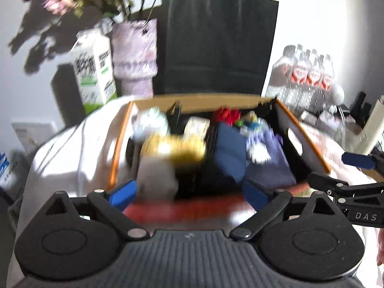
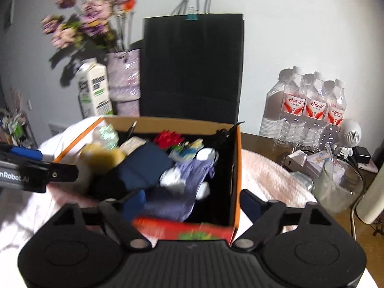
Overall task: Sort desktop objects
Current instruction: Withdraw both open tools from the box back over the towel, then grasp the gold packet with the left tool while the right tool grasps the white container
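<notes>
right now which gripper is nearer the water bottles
Right. The right gripper hangs over the box's right wall, the side facing the water bottles; the left gripper is over the box's left half.

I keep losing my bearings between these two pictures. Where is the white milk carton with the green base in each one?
Left wrist view: the milk carton stands upper left, against the lilac vase's left side.
Right wrist view: the milk carton stands left of centre, again left of the vase.
Shared landmark: the black paper bag behind the orange-edged box.
</notes>
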A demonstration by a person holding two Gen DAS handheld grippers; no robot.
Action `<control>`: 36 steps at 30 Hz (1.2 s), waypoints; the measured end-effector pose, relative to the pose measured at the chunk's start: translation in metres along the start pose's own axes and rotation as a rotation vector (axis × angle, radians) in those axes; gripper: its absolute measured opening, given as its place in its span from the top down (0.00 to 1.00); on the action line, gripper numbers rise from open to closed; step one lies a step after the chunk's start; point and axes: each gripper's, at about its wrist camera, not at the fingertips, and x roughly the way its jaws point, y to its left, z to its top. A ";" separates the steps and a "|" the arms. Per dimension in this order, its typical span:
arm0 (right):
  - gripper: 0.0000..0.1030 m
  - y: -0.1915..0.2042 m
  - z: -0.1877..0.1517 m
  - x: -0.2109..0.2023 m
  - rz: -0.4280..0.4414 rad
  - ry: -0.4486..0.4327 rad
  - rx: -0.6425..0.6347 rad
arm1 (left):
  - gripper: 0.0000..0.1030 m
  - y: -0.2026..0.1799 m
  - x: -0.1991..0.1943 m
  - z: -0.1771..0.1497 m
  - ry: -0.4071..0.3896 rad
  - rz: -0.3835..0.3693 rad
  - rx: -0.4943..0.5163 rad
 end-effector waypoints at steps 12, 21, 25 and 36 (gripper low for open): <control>0.15 0.034 -0.136 -0.105 -0.013 -0.036 0.017 | 0.01 0.023 -0.117 -0.145 -0.066 -0.274 -0.213; 0.12 0.053 -0.238 -0.181 -0.014 0.003 0.128 | 0.00 -0.008 -0.173 -0.245 -0.094 -0.114 -0.101; 0.11 0.061 -0.237 -0.203 -0.048 -0.044 0.081 | 0.00 -0.015 -0.174 -0.249 -0.113 -0.084 -0.062; 0.09 0.055 -0.239 -0.194 -0.032 -0.062 0.119 | 0.00 -0.029 -0.143 -0.251 -0.053 -0.069 -0.025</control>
